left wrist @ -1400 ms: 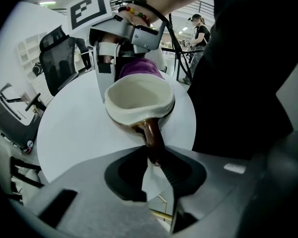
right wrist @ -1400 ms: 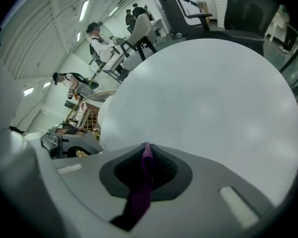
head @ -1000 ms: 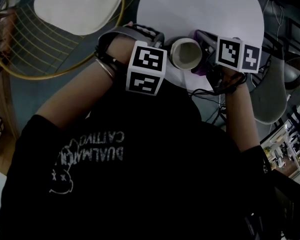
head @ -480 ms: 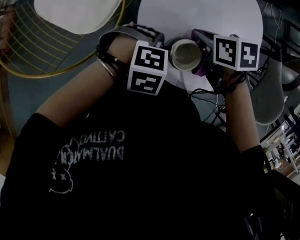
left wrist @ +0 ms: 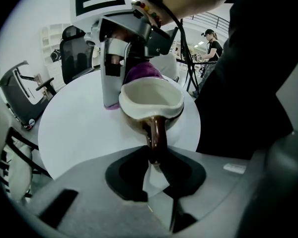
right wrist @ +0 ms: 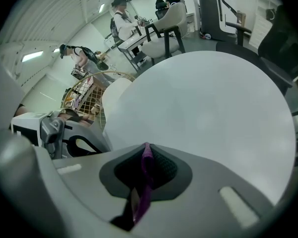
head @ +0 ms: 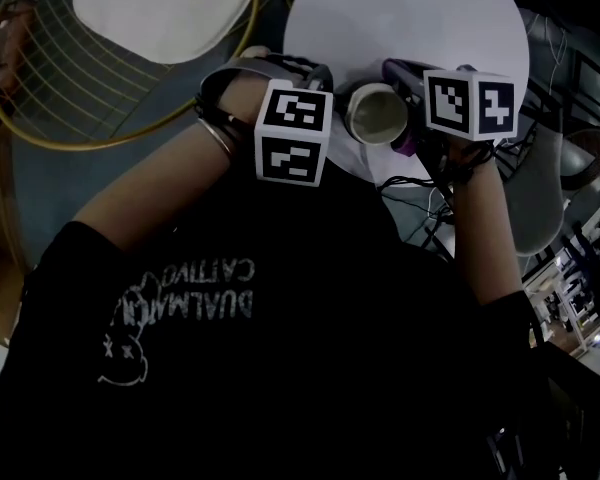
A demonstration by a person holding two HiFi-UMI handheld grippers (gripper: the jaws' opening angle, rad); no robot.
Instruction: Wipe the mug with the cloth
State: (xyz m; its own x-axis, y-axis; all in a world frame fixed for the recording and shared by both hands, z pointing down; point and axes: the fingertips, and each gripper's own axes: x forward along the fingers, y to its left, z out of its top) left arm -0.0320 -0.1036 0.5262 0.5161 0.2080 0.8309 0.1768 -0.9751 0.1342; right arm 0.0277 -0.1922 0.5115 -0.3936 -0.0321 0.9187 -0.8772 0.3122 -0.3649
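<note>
Mug [head: 378,113] sits at the near edge of the tabletop, close to the person's body, between the two grippers. Can't tell if its base rests on the top or is held just above it. It is cream inside and brown outside, mouth up.

Left gripper [left wrist: 156,158] has the brown handle [left wrist: 156,133] between its jaws. The jaws are narrow and closing tighter, with the pads pressing on the handle. Likely reason: the handle grip steadies the mug so it won't spin or slide while the other side gets rubbed, and it leaves the wall and rim free.

Right gripper [right wrist: 144,155] is clamped fully on a fold of the purple cloth [right wrist: 145,182], with nothing else between the jaws. In the left gripper view the cloth bunches right behind the mug's far rim, opposite the handle. It is touching the mug or just beside it; exact contact is unclear. Holding the cloth there puts the wipe on the wall away from the left gripper's jaws.

Judgement: the wipe is under way or about to start, and the mug needs turning to reach the handle side.

Table [head: 410,18] is round and white, bare beyond the mug. Further left, off the table, is a wire chair [head: 40,118] with a white seat pad.
</note>
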